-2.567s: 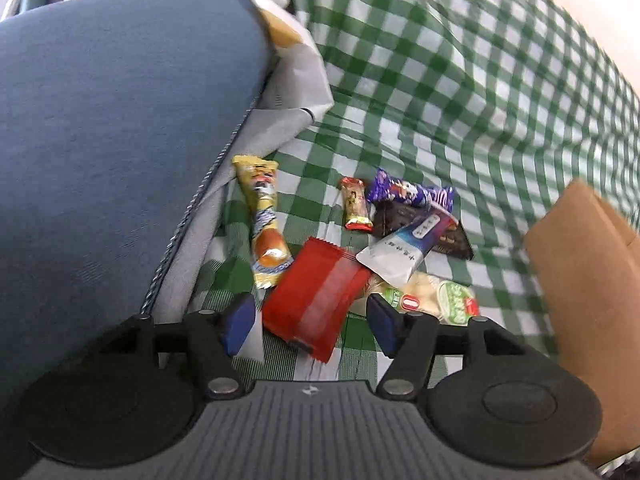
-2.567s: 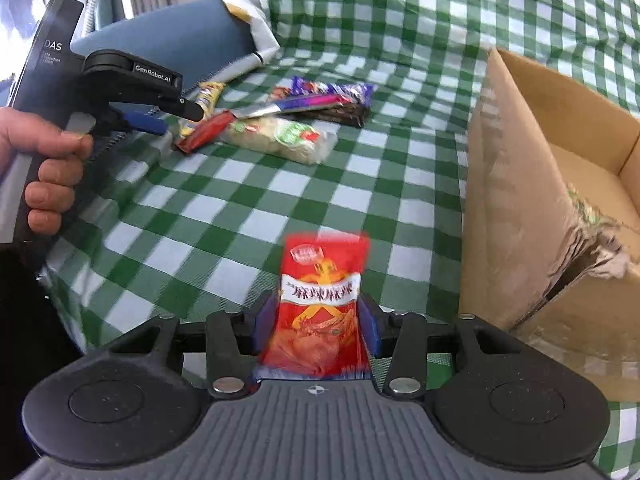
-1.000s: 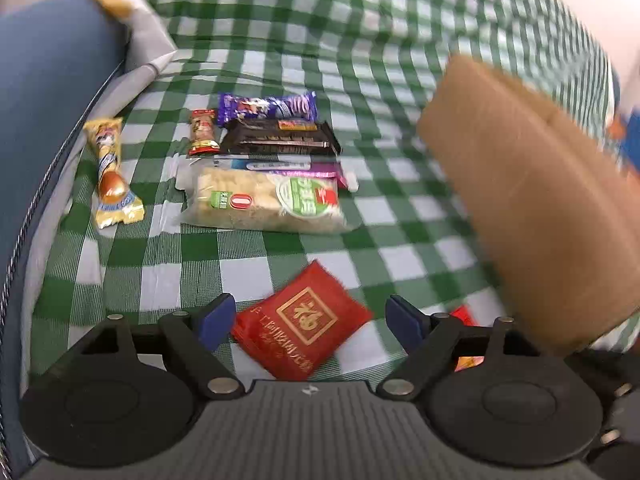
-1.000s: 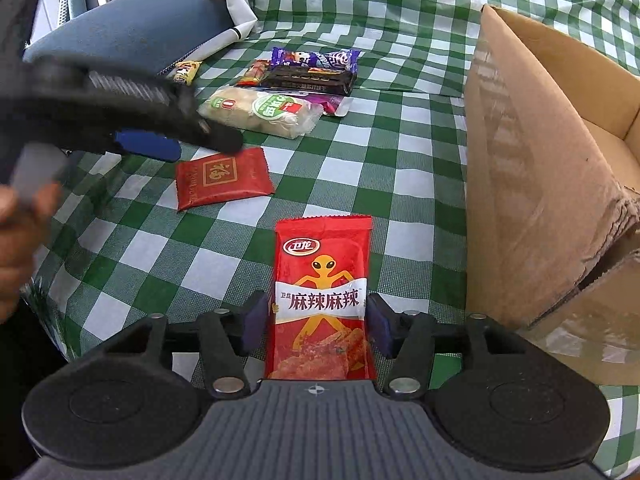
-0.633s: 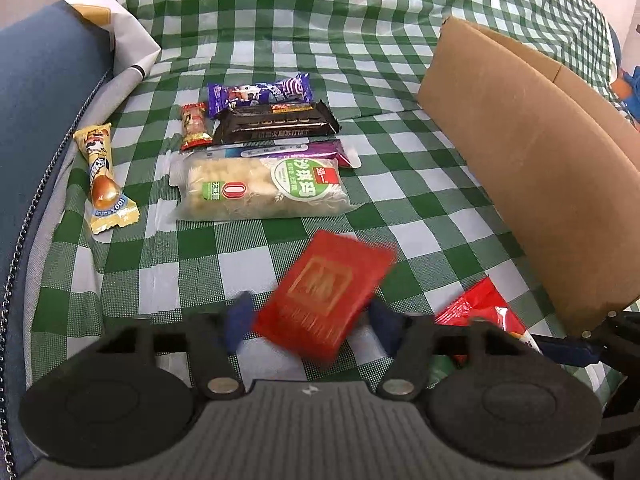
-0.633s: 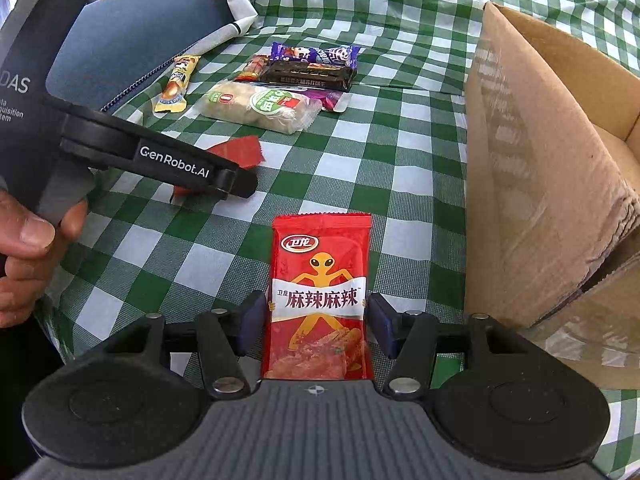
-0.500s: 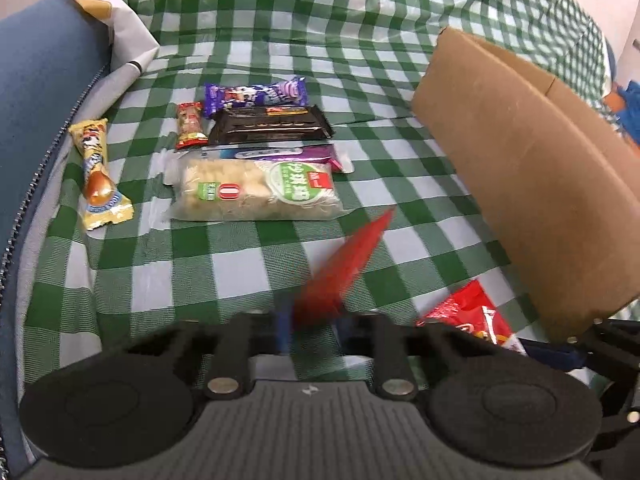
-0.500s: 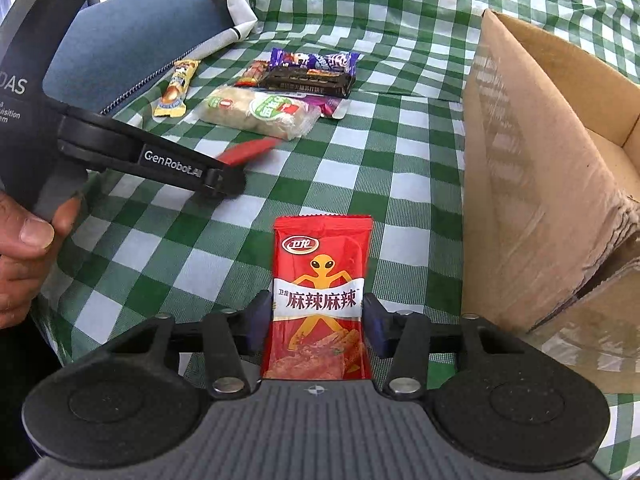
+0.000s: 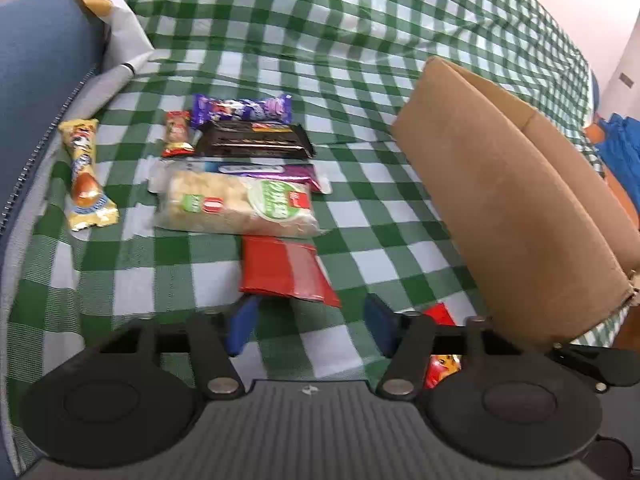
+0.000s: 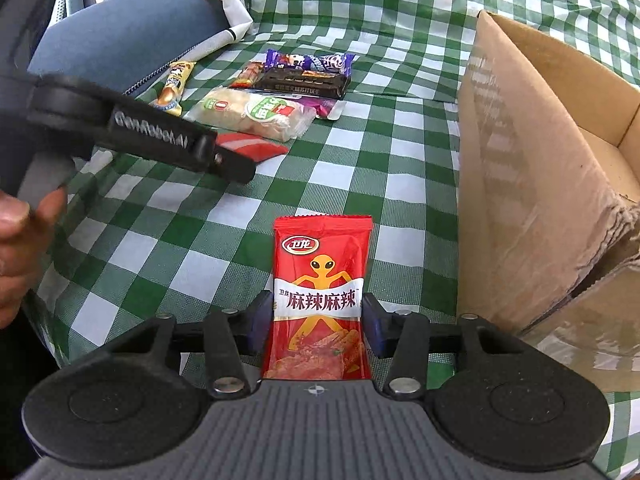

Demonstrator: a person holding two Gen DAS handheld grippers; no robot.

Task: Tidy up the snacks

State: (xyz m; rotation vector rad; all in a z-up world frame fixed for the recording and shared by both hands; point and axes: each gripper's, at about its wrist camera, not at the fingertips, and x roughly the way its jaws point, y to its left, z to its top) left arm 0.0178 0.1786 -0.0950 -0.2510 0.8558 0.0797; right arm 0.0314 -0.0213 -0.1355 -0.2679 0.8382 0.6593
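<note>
Left hand-held gripper (image 9: 308, 326) gapes empty behind the red packet (image 9: 284, 272); right hand-held gripper (image 10: 316, 322) grasps the spicy-strip packet (image 10: 320, 292).

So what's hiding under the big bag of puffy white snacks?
A purple and white packet pokes out from under the puffy snack bag, on its far side. How far it reaches underneath is covered. The red packet lies at the bag's near edge.
</note>
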